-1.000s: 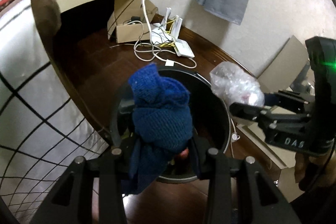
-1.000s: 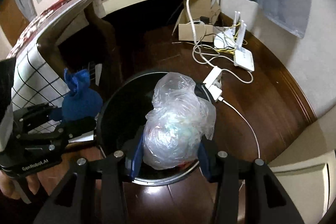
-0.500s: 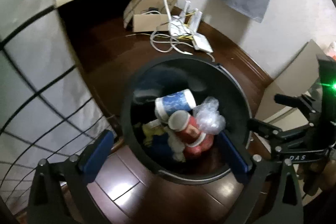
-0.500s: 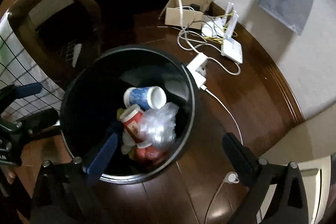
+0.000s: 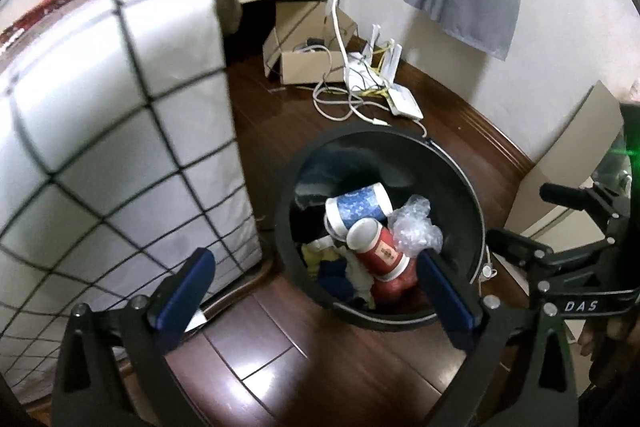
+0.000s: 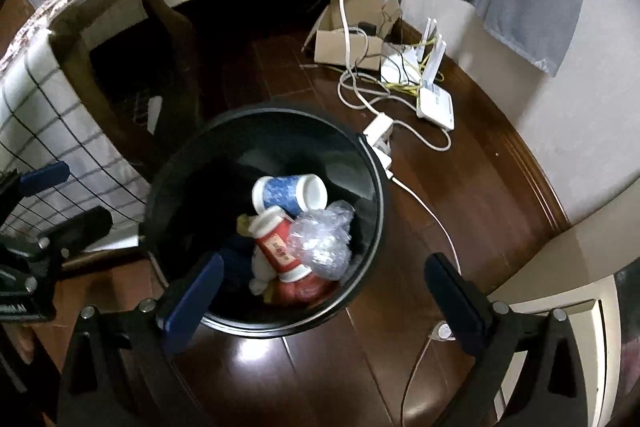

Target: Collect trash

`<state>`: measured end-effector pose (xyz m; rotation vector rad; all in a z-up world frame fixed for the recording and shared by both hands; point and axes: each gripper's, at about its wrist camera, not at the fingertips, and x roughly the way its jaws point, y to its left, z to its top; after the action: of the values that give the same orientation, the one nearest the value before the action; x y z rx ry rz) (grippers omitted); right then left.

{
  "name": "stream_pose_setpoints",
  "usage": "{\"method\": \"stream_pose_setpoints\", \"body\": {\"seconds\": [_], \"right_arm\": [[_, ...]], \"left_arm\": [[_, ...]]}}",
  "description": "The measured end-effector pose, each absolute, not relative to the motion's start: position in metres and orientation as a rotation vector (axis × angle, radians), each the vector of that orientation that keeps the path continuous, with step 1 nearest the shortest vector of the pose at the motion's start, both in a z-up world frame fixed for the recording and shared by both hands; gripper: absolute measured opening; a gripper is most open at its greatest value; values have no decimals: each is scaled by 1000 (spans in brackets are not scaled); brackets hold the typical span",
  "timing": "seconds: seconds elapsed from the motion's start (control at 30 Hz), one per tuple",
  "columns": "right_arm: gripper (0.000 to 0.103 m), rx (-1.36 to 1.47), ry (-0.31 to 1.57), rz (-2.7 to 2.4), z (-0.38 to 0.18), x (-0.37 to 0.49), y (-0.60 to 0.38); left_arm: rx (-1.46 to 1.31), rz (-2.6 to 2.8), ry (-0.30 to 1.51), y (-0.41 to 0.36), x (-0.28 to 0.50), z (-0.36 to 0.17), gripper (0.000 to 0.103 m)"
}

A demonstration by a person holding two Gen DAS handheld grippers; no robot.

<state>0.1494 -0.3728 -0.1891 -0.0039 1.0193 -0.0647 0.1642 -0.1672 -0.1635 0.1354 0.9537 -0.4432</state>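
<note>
Right wrist view: both the right gripper [image 6: 320,283] and left gripper [image 5: 316,279] are held spread, empty, above the bin [image 6: 372,163]; dropping seems finished, so further trash must be sought.

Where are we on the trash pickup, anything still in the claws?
Done: the plastic bag, a blue cup and a red cup lie inside the black bin. In hand: nothing; the left claw and right claw are both open and empty above the bin. Left: no loose trash shows on the floor here.
</note>
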Motion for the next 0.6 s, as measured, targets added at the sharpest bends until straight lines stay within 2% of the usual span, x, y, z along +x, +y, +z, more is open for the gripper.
{"method": "stream_pose_setpoints", "body": {"seconds": [0.6], "right_arm": [[102,-15,841,-71,-76,105,-312]], "left_arm": [[110,-368,790,-105,113,-73,102]]}}
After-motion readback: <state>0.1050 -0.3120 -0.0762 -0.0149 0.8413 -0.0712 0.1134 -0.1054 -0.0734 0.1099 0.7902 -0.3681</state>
